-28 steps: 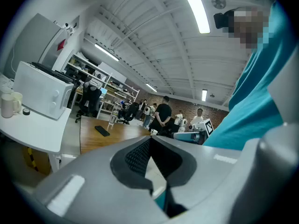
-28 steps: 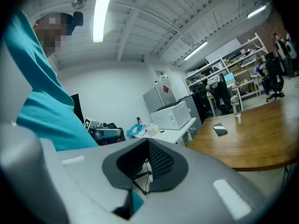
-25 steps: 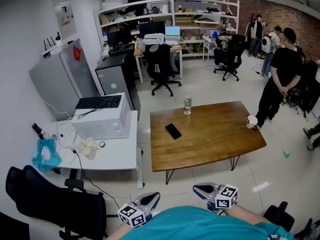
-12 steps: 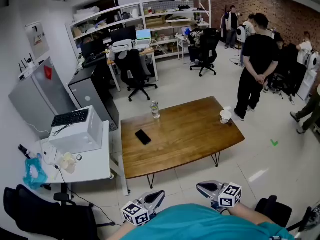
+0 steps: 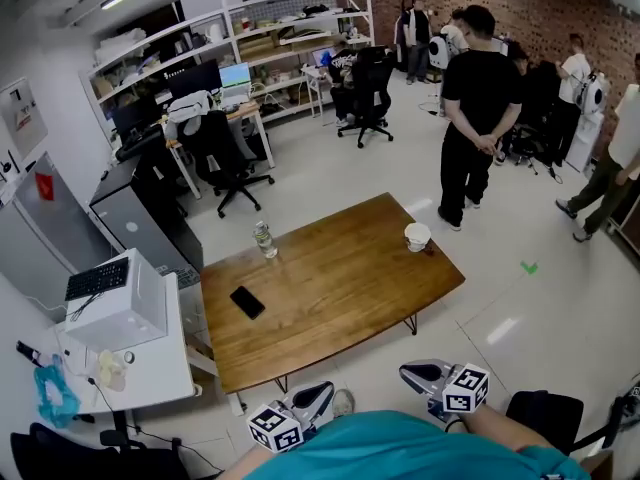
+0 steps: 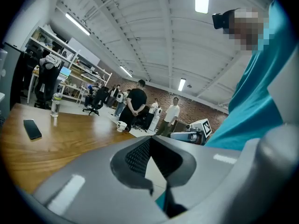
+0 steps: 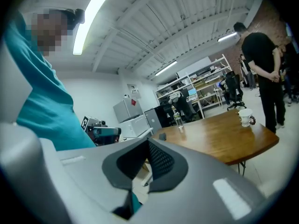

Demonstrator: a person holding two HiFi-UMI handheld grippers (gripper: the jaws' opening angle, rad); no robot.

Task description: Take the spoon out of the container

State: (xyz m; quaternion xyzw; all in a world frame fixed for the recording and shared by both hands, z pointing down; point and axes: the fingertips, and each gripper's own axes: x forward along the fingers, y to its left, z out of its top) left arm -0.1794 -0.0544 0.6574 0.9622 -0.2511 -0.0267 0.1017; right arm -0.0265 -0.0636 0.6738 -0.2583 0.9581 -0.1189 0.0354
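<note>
A white cup [image 5: 417, 235] stands near the far right corner of the wooden table [image 5: 330, 298]; it also shows as the cup [image 6: 122, 126] and the cup [image 7: 244, 117]. Something dark sticks out at its rim, too small to make out as a spoon. My left gripper [image 5: 322, 390] and right gripper [image 5: 405, 373] hang close to my body at the bottom of the head view, short of the table's near edge. Both are shut with nothing between the jaws, seen also at the left gripper [image 6: 149, 139] and the right gripper [image 7: 148, 143].
A clear bottle [image 5: 263, 238] and a black phone [image 5: 247, 302] lie on the table's left half. A person in black [image 5: 472, 118] stands just beyond the cup. A white desk [image 5: 150, 378] with a printer sits to the left, office chairs and shelves behind.
The table and the cup have slid left and nearer in the head view as I moved towards them. Both grippers keep their place at the bottom of the view, still shut.
</note>
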